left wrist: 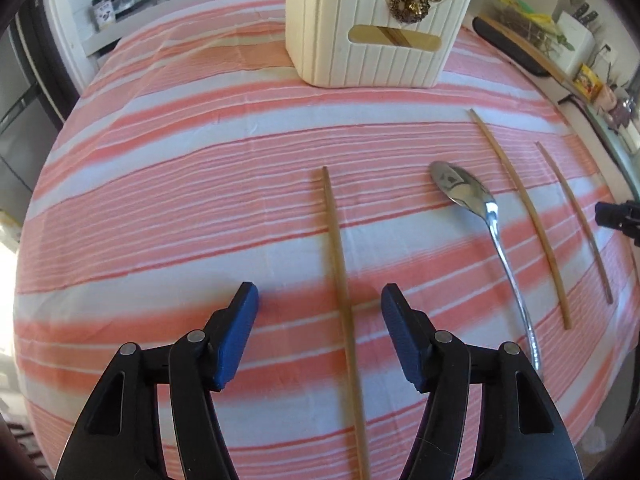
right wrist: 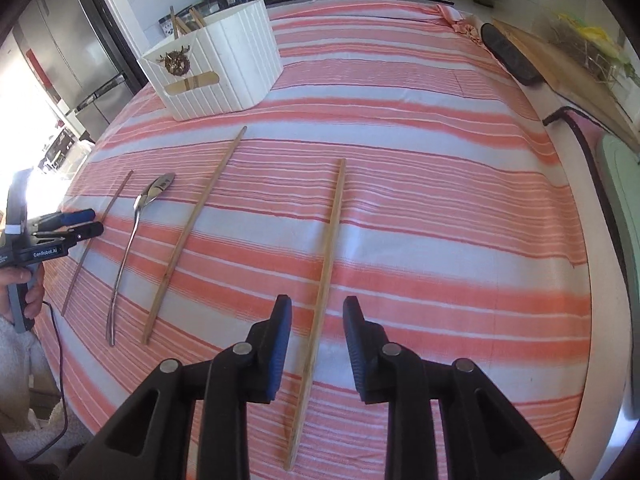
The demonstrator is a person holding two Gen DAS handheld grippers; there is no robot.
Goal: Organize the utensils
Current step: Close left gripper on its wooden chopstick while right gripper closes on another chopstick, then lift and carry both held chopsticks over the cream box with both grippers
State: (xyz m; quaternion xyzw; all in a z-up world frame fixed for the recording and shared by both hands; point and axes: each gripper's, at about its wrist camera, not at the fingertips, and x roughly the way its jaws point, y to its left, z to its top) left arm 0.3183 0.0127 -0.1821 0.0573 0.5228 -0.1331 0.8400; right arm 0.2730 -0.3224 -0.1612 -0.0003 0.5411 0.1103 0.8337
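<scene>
Four loose utensils are seen on the striped cloth [left wrist: 200, 184] of the worktop: three wooden chopsticks and one metal spoon [left wrist: 480, 216]. A white ribbed holder [left wrist: 376, 60] with a gold wreath ornament is set well ahead of both tongs, and a few sticks are already stood in it, as shown in the right wrist view.

The left tongs [left wrist: 320, 300] are held apart, angled down over the leftmost chopstick [left wrist: 340, 264]. That stick is framed between the two blue pads but is touched by neither, so far as can be judged. Its long axis is laid almost straight ahead, from under the tongs toward the holder.

The right tongs [right wrist: 316, 312] are also parted, more narrowly, and the rightmost chopstick [right wrist: 328, 248] is straddled in the same way, with no pad pressed on it. Its long axis is likewise run forward from between the pads.

Between the two tongs, the spoon and the middle chopstick [right wrist: 192, 236] are left lying, roughly parallel to the rest. The spoon is placed nearer the left tongs; the middle chopstick is placed nearer the right.

Each outer stick is judged to be lined up for a pinch across its width, since the pads are set on either side of a shaft that runs lengthwise through the gap.
</scene>
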